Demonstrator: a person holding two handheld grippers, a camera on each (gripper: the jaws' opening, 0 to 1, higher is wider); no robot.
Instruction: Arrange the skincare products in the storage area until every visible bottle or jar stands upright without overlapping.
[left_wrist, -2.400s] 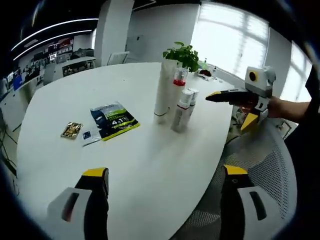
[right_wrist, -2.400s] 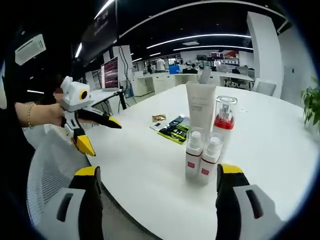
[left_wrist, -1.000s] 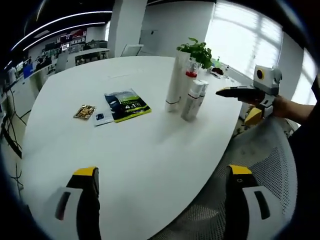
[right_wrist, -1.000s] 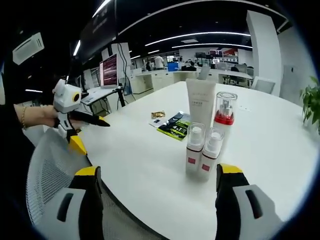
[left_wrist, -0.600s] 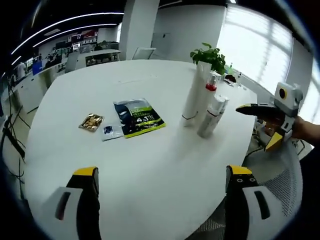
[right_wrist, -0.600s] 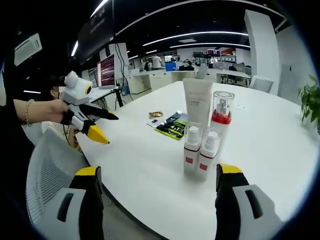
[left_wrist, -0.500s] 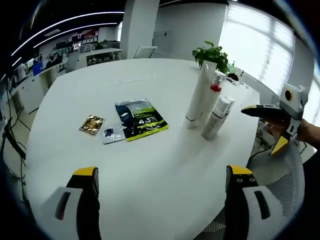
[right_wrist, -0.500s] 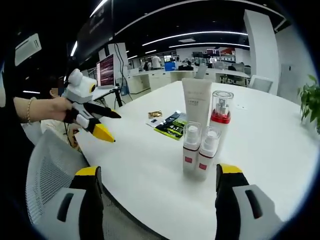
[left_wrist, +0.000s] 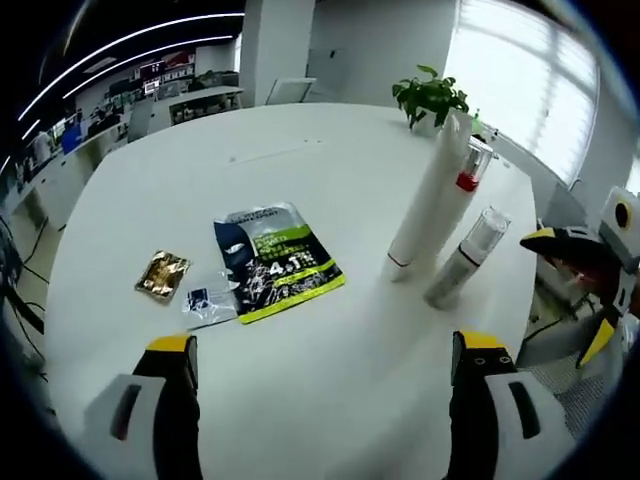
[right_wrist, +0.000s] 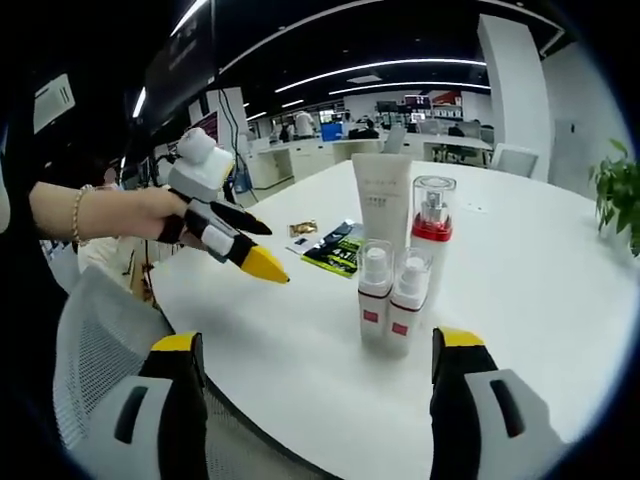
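Four skincare products stand upright in a tight group on the white table (right_wrist: 530, 300). They are a tall white tube (right_wrist: 380, 205), a clear pump bottle with a red collar (right_wrist: 432, 230) and two small white bottles (right_wrist: 374, 290) (right_wrist: 408, 300). My right gripper (right_wrist: 318, 340) is open and empty just in front of them. My left gripper (right_wrist: 268, 250), held by a hand, hangs open over the table to their left. In the left gripper view my left gripper (left_wrist: 322, 345) is open, the tube (left_wrist: 425, 205), pump bottle (left_wrist: 470, 175) and one small bottle (left_wrist: 465, 262) stand at the right, and the right gripper (left_wrist: 575, 285) is open beyond them.
A green and black sachet (left_wrist: 275, 262), a small blue sachet (left_wrist: 210, 302) and a gold packet (left_wrist: 163, 275) lie flat left of the bottles. A potted plant (left_wrist: 430, 97) stands at the far edge. A mesh chair (right_wrist: 100, 330) sits below the table's near edge.
My left gripper has come forward over the table, nearer the sachets and bottles. The right gripper has hardly moved. The bottles stand as before.
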